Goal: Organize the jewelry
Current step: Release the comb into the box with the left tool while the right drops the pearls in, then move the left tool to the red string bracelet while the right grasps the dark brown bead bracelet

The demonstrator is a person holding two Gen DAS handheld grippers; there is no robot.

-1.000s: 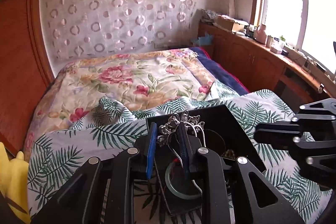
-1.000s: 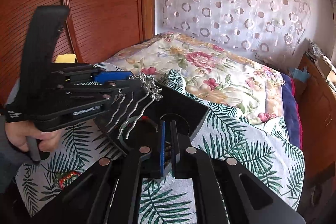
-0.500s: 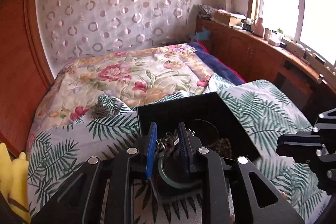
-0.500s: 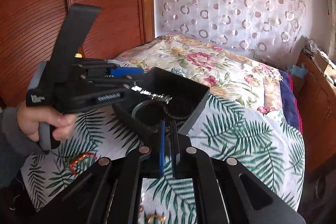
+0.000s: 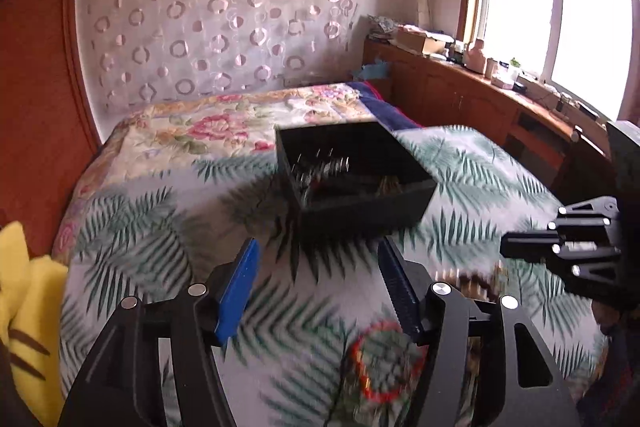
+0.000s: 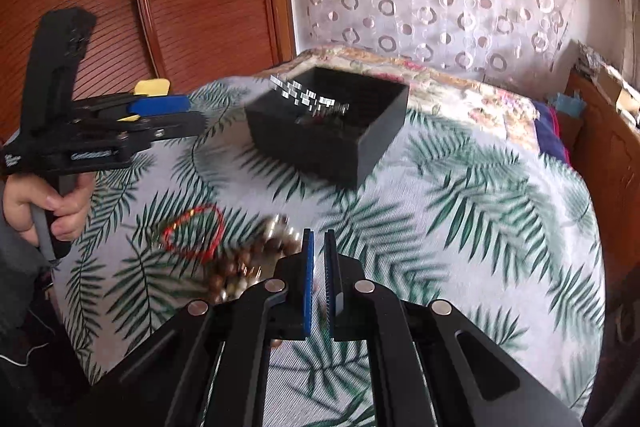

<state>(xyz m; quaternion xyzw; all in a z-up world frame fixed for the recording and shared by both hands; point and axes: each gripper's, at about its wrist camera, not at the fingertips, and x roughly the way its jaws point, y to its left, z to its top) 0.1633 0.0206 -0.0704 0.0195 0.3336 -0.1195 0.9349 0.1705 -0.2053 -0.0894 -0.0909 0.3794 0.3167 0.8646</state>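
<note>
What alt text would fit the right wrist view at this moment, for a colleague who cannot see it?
The right gripper, fingers shut and empty, points down at a palm-print bedspread where a brown bead bracelet and a red bracelet lie. Behind them sits a black box holding silvery jewelry; the left gripper is at the left edge.

Handheld two-finger grippers: black frames, blue pads.

Each gripper is a black linkage frame with triangular cut-outs and round silver pivot screws. The left gripper [image 5: 316, 287] carries smooth blue pads [image 5: 237, 291] on one finger and a ribbed dark-blue face on the other. The right gripper [image 6: 318, 287] has matching ribbed blue pads. In the right wrist view, the left unit shows a tall black handle, small white lettering, probably a label, and a hand [image 6: 44, 207] emerging from a grey sleeve [image 6: 16, 267].
</note>
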